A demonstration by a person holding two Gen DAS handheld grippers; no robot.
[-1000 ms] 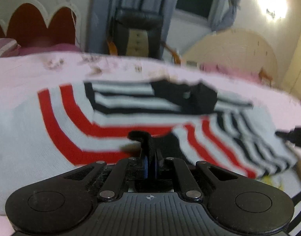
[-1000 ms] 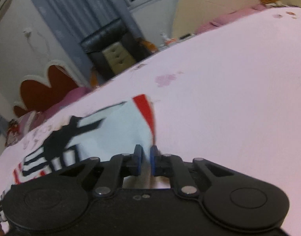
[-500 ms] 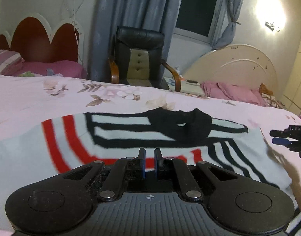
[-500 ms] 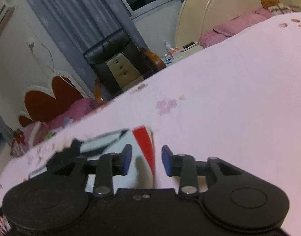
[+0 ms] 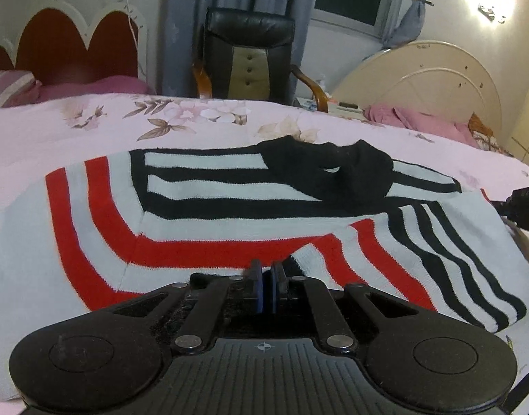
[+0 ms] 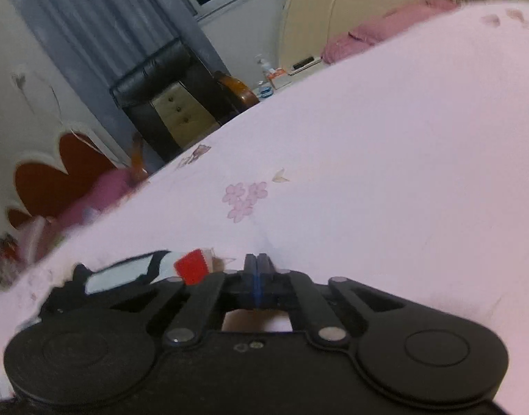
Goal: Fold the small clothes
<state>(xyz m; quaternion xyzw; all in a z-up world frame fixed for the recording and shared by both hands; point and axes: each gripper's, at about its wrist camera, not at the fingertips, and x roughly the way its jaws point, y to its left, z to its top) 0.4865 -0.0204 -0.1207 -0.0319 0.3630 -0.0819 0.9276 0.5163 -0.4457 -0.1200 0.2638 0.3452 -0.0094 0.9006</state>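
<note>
A small knit sweater, white with red and black stripes and a black collar, lies flat on the pink bedspread. My left gripper is shut and empty just above its near red-striped part. My right gripper is shut and empty over bare bedspread; a corner of the sweater shows just left of it. The right gripper also shows at the right edge of the left wrist view, beside the sweater's right edge.
A black leather chair stands beyond the bed's far edge. A red scalloped headboard is at the far left, a cream headboard and pink bedding at the far right.
My right gripper let go of the sweater's corner, opened, then shut again to the right of it. The folded part now lies flat. My left gripper stayed shut and drew back slightly.
</note>
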